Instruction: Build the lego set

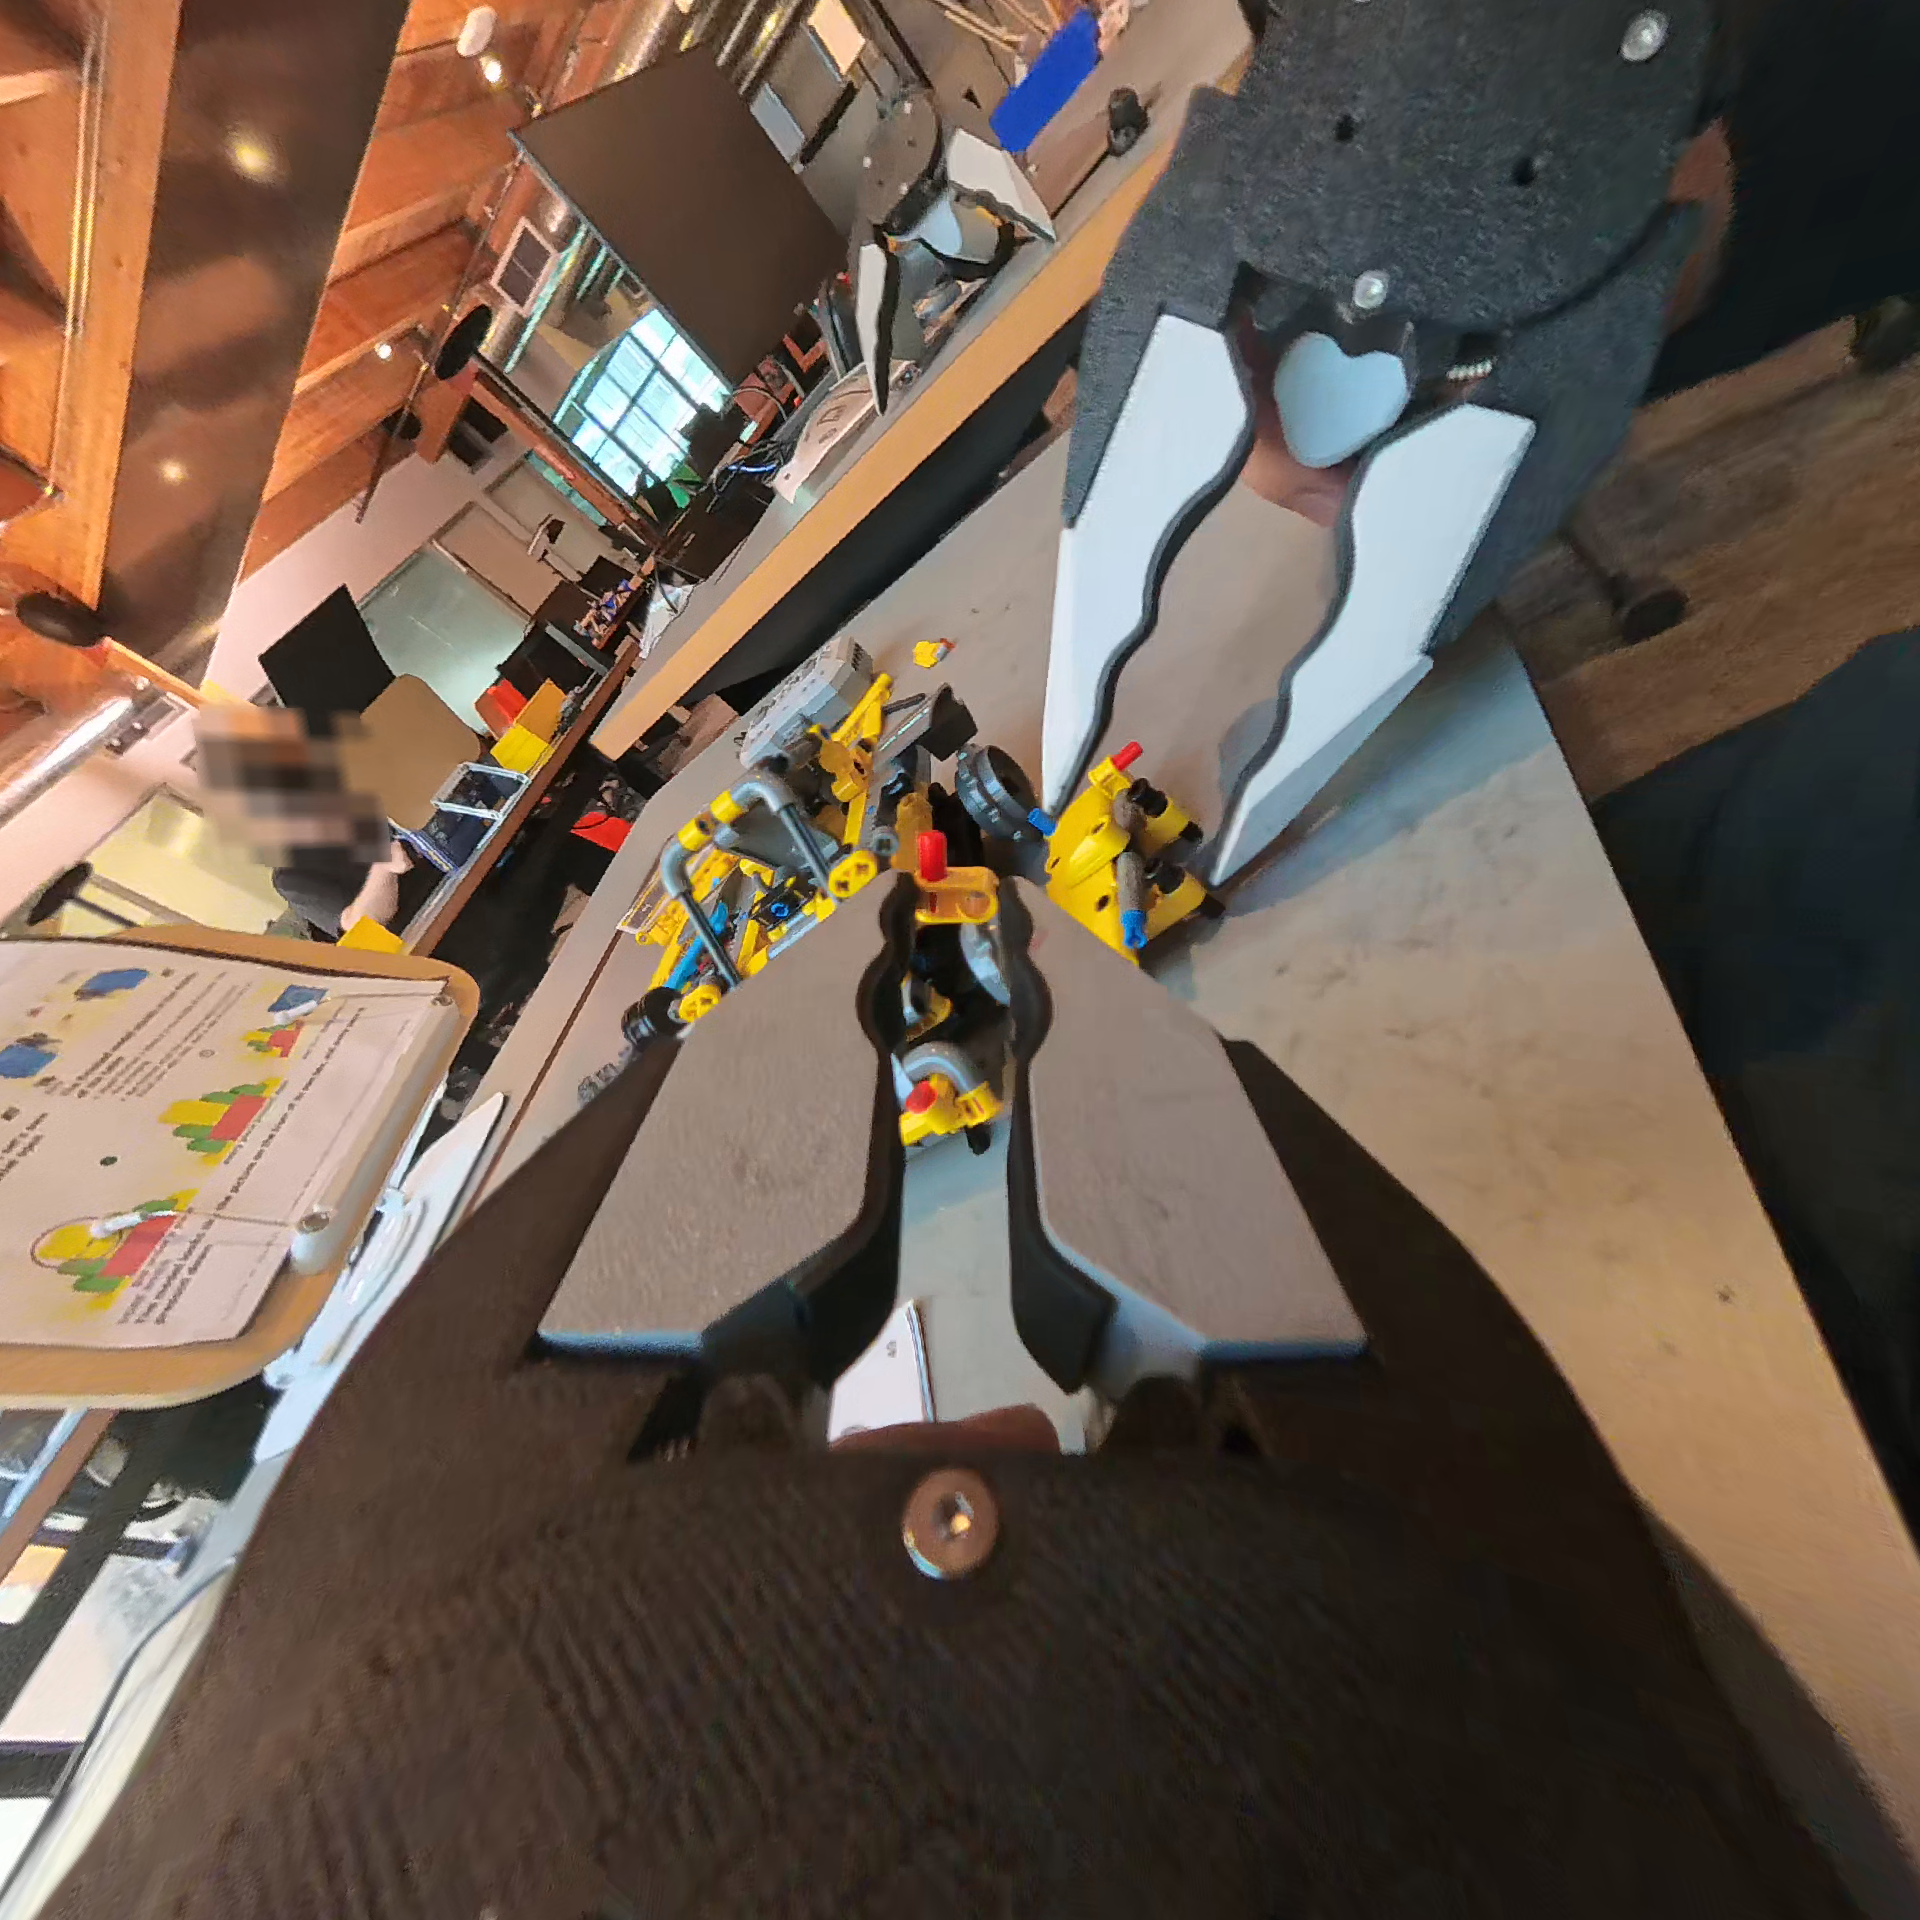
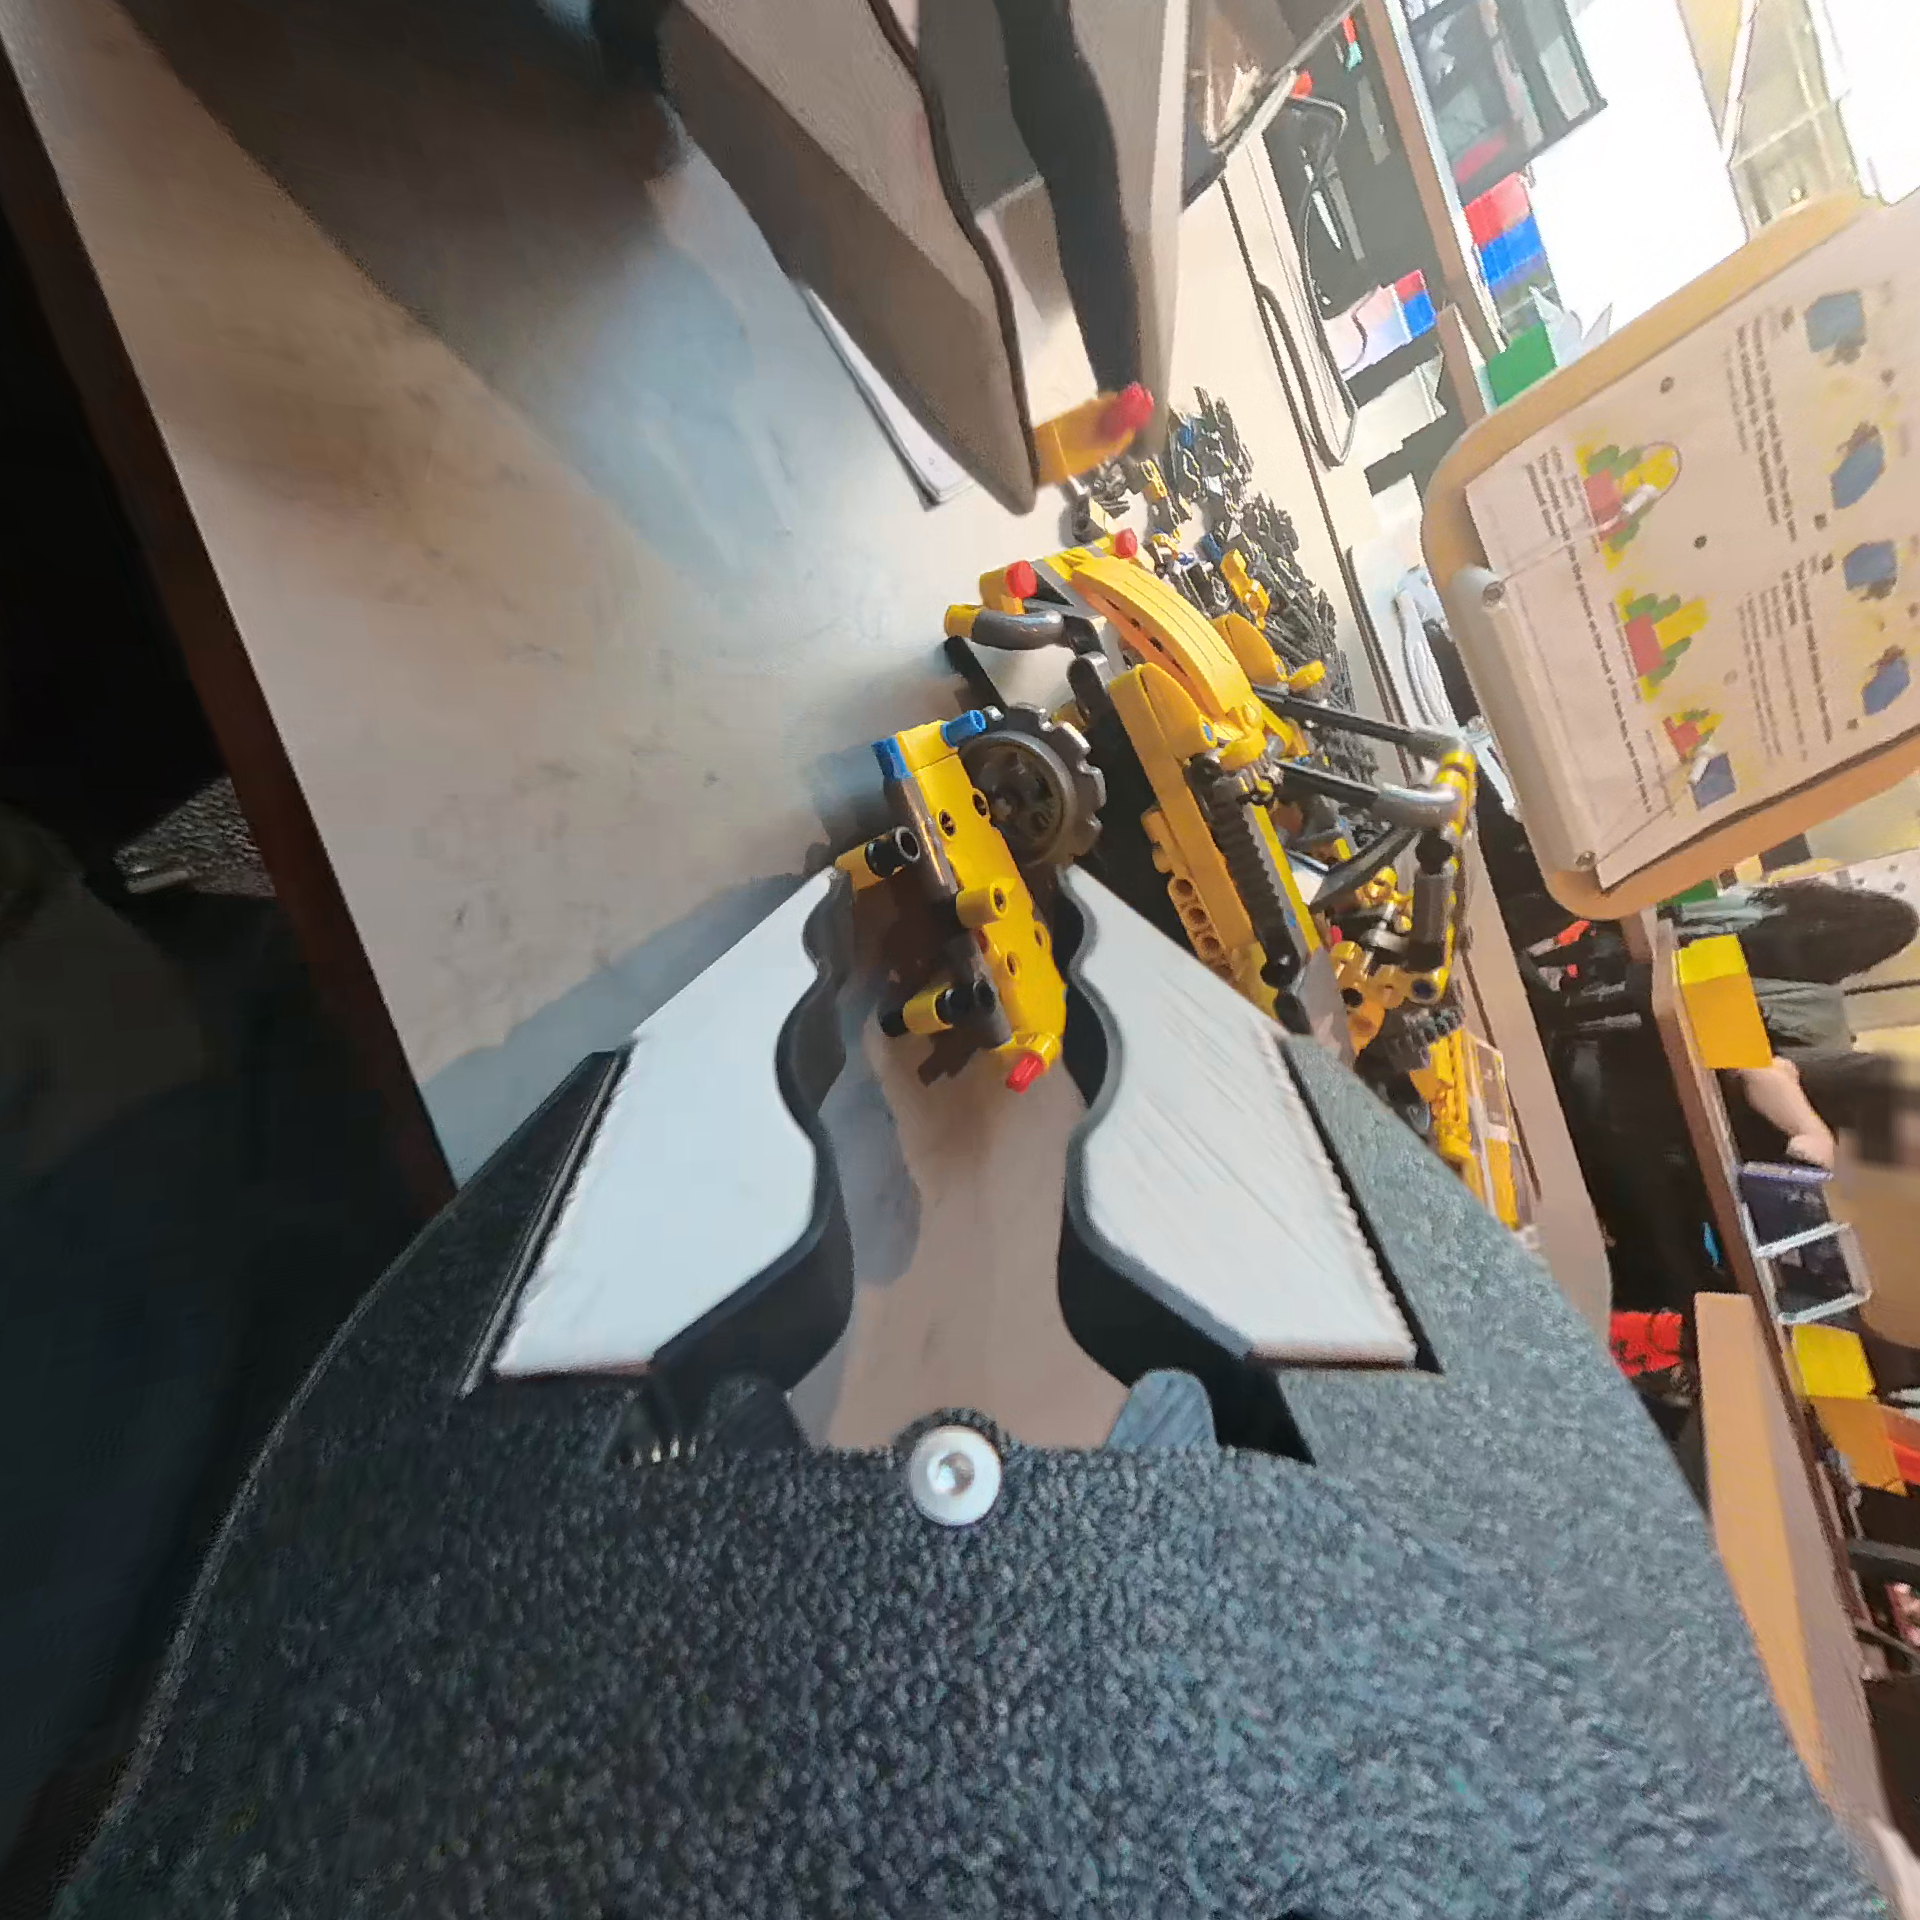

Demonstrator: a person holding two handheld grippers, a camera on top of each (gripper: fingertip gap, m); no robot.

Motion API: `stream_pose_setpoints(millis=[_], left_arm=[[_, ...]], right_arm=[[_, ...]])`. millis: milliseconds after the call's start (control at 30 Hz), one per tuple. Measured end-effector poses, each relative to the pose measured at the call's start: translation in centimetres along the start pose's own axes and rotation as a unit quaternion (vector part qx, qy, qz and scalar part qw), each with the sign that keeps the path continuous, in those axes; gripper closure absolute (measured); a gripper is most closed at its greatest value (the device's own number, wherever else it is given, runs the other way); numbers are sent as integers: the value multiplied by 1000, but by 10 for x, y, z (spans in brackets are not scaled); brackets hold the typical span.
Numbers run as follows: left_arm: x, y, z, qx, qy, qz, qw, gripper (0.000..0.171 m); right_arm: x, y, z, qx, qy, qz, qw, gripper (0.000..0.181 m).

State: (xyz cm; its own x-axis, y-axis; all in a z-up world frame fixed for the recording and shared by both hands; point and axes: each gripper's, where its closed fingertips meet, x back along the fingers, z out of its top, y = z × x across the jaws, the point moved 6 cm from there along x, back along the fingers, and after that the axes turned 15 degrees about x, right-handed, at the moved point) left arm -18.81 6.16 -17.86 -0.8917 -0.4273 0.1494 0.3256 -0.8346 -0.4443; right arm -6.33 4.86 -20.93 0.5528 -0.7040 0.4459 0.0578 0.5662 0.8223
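- Dark-bodied left gripper (image 1: 956, 899) filling the lower half of the left wrist view, tips pinching a small yellow connector piece with a red pin (image 1: 954, 883), held above the grey table (image 1: 1403, 1039).
- Same piece seen in the right wrist view at upper centre (image 2: 1086, 431), clamped at the end of the left gripper (image 2: 1081, 436) coming down from the top edge.
- White-fingered right gripper (image 2: 951, 909) spread wide around a yellow brick sub-assembly (image 2: 971, 914) lying on the table (image 2: 520, 623); contact with the pads impossible to tell.
- Right gripper (image 1: 1132, 842) also visible at upper right of the left wrist view, tips straddling that sub-assembly (image 1: 1122, 852).
- Larger yellow and grey brick vehicle model (image 2: 1226, 748) just beyond, a toothed dark wheel (image 2: 1029, 795) beside the sub-assembly.
- Instruction sheet on a wooden board (image 1: 177, 1143) at left of the left wrist view.
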Motion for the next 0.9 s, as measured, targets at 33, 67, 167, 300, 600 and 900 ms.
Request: stream_pose_setpoints(millis=[33,67,167,300,600,900], left_arm=[[-1,1,-1,-9,-2,-4,1000,160],[-2,3,-1,-15,-4,-9,1000,160],[-5,8,-3,-39,-10,-29,999,160],[-6,19,-6,-78,-18,-49,996,160],[-4,19,-4,-81,-18,-38,996,160],[-3,21,-8,-85,-31,-40,995,160]], right_arm=[[0,-1,1,14,2,4,1000,143],[1,-2,2,26,7,5,1000,144],[4,-6,1,42,6,21,999,146],[5,-3,-7,81,-22,18,996,150],[-7,-5,4,197,-44,11,979,154],[-12,-5,9,283,-52,15,958,167]])
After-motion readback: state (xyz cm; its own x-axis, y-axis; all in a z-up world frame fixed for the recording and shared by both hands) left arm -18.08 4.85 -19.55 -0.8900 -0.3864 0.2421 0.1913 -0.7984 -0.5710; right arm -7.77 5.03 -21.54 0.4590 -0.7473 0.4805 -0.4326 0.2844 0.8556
